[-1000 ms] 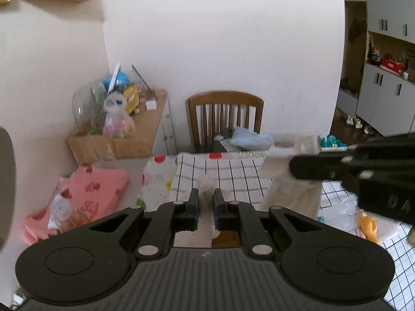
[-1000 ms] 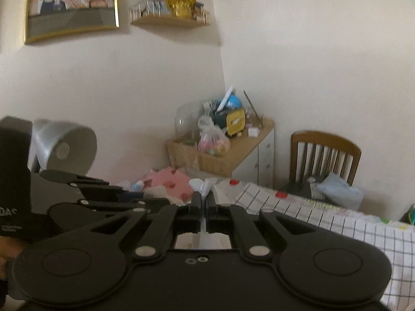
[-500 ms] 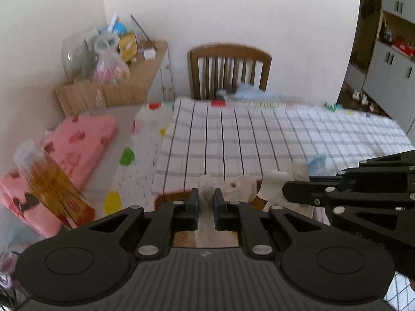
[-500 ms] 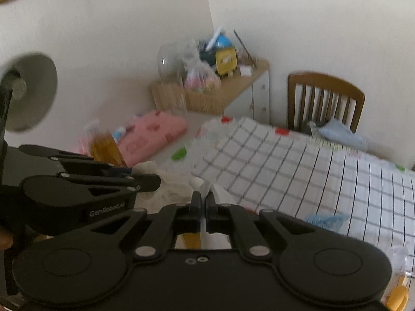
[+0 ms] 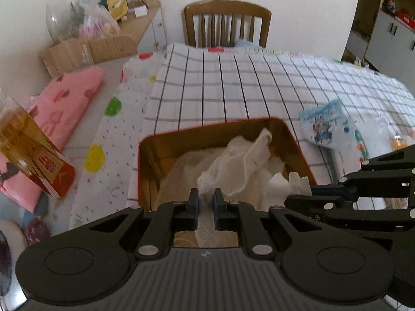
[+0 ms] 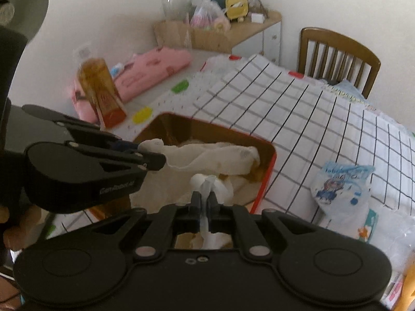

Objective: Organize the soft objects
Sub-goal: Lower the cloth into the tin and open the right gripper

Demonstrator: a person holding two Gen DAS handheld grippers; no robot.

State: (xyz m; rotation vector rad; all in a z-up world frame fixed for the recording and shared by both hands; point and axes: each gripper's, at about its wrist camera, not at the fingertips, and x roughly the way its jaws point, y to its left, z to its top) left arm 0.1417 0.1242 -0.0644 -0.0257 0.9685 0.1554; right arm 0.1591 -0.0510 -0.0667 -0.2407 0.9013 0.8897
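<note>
Through my left camera, my left tongs (image 5: 206, 198) are clamped on a bunched corner of the white cloth (image 5: 241, 165). The cloth hangs over the open tin (image 5: 207, 129), a box with a red rim and gold inner walls, and most of it already lies slumped inside on other pale fabric. My right tongs (image 5: 298, 199) reach in from the right edge, with a white scrap showing at their tips above the tin's right side. The tin stands on the checked tablecloth (image 5: 233, 85). A small printed packet (image 5: 324, 127) lies on the tablecloth just right of the tin. To the left are a bottle of amber liquid (image 5: 28, 153) and a folded pink blanket (image 5: 67, 103). A wooden chair (image 5: 227, 23) stands at the far end of the table.

Through my right camera, my right tongs (image 6: 204, 202) are pinched on a thin twist of the same white cloth (image 6: 215, 153), with only that sliver of fabric between the pads. My left tongs (image 6: 153, 153) come in from the left, gripping the cloth's other end, so it stretches between the two over the tin (image 6: 269, 171). The packet (image 6: 342, 184) lies to the right, the bottle (image 6: 101, 90) and the blanket (image 6: 153, 70) beyond the tin to the left, the chair (image 6: 337, 54) at the far right.
</note>
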